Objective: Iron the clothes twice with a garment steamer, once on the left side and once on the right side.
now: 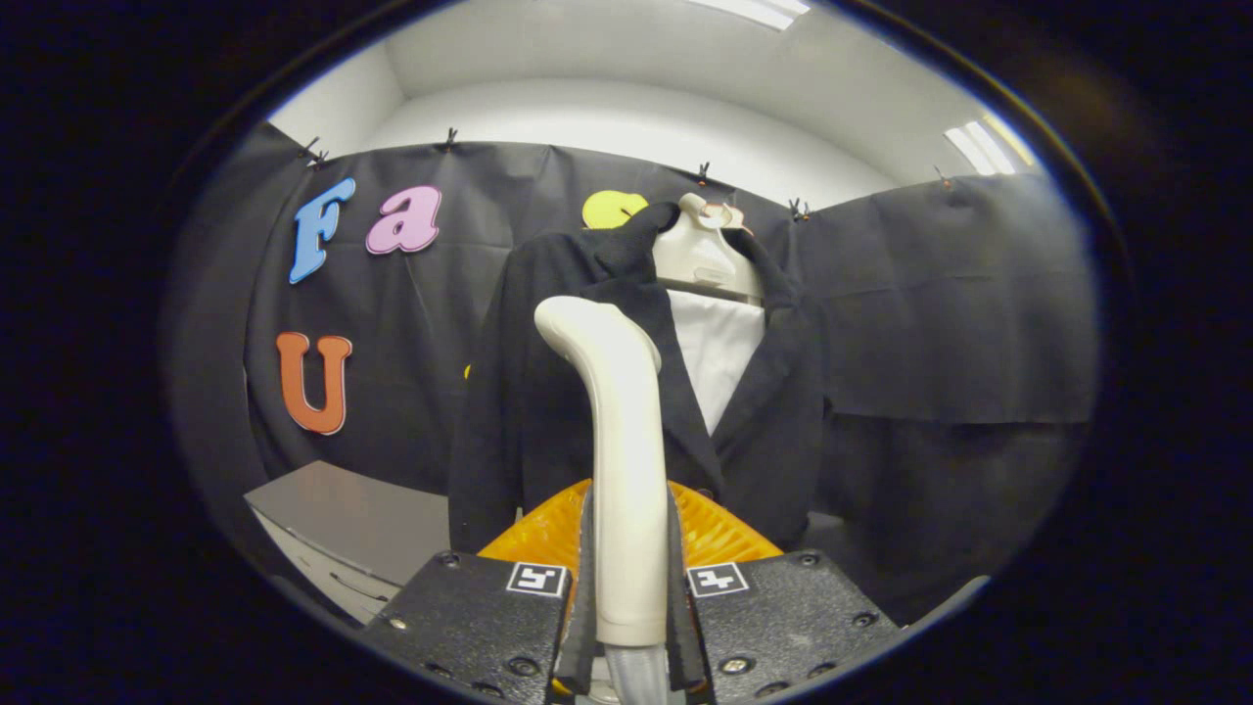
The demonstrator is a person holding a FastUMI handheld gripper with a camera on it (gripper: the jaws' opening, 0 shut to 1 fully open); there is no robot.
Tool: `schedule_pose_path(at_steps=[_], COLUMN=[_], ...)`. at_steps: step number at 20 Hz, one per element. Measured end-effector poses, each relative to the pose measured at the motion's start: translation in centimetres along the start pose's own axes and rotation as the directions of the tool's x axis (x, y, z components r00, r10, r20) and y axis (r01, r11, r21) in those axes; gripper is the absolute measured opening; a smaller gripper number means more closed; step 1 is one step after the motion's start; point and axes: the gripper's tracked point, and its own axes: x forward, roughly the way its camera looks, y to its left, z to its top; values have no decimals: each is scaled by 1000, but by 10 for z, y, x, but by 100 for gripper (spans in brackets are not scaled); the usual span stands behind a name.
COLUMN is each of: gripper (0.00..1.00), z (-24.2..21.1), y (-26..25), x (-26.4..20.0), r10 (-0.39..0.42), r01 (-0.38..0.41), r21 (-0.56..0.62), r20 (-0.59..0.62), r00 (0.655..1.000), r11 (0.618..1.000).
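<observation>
The claw is clenched on the handle of the garment steamer; both fingers press against the cream handle from either side, and it stands upright between them. The handle rises straight up from the fingers and bends over at the top towards the clothes, its rounded head in front of the jacket's chest. A grey hose leaves the bottom of the handle, low between the fingers.

Just ahead of the fingers and behind the handle sits an orange ribbed part, spreading out to both sides of the handle.

Beyond it hangs the dark jacket, on a white hanger form in front of the booth's black cloth wall. The jacket is open at the front, its lapels framing a white panel underneath. One side of the collar is flipped up over the hanger's shoulder. The steamer's head is before the panel of the jacket on the same side as the table; whether it touches the fabric cannot be told.

A grey table stands low to one side, beside the jacket's hem, with the cloth wall behind it
</observation>
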Motion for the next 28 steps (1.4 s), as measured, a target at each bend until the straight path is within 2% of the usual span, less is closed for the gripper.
schedule_pose_path(at_steps=[12, 20, 28], gripper=[32, 32, 32], z=[-73, -135, -172], y=[-12, -14, -20], x=[-21, -32, -44], r10=[-25, -26, -24], r01=[21, 17, 16], r21=[-35, -40, -33], r20=[-110, -213, -270], r00=[994, 977, 962], r11=[999, 999, 999])
